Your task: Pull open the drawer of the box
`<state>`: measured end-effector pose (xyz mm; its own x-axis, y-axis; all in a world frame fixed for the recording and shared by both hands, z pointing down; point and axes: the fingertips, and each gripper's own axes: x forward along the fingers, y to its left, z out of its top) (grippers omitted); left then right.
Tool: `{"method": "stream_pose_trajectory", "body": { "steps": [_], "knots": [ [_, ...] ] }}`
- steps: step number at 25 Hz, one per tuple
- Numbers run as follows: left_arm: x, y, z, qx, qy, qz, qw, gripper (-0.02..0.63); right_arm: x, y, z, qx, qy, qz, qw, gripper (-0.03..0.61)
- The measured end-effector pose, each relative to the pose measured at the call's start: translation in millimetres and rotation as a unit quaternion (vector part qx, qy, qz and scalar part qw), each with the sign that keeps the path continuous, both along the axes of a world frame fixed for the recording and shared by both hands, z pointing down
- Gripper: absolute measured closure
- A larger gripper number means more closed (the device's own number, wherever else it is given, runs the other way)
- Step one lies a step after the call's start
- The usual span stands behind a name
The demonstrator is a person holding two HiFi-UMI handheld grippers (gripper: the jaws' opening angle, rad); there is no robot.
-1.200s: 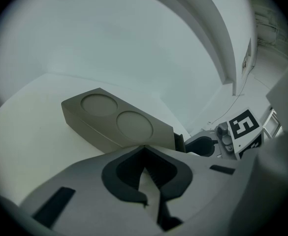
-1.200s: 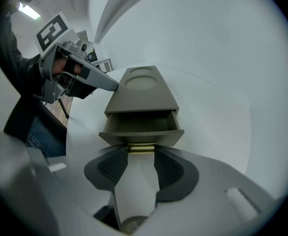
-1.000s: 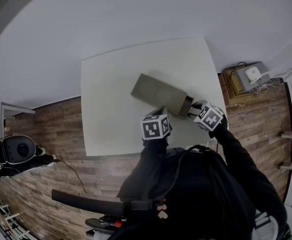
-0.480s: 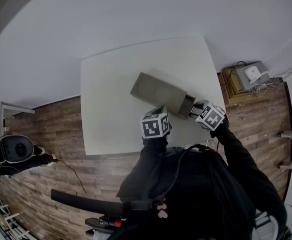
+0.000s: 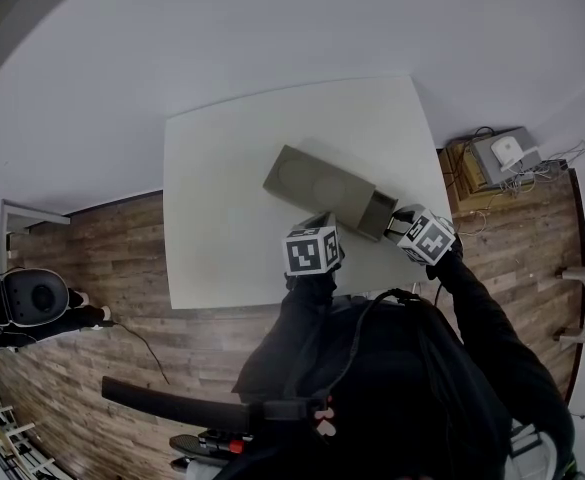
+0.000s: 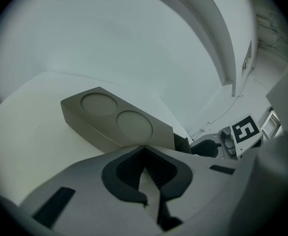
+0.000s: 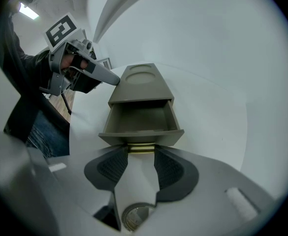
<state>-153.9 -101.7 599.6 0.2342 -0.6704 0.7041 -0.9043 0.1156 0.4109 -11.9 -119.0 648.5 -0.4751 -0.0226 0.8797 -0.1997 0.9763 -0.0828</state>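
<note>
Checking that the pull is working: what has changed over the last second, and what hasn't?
The right gripper, fingers closed on the handle, drew back toward the person, and the drawer slid further out of the box. Nothing was let go. The box kept its place on the table, and the left gripper, fingers together, stayed braced against it.

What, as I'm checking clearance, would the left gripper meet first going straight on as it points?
The olive-grey rectangular box: the left gripper, jaws together, points at its near top edge and seems to touch it.
</note>
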Motion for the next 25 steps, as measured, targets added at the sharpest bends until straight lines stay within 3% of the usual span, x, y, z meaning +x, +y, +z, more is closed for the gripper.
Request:
{"method": "stream_pose_trajectory", "body": {
  "steps": [25],
  "knots": [
    [0.1,-0.8,-0.9,-0.001,-0.007,0.006,1.0000,0.620,1.4,-0.2,-0.5,0.006,0.003,-0.001,1.000,0.416]
  ]
}}
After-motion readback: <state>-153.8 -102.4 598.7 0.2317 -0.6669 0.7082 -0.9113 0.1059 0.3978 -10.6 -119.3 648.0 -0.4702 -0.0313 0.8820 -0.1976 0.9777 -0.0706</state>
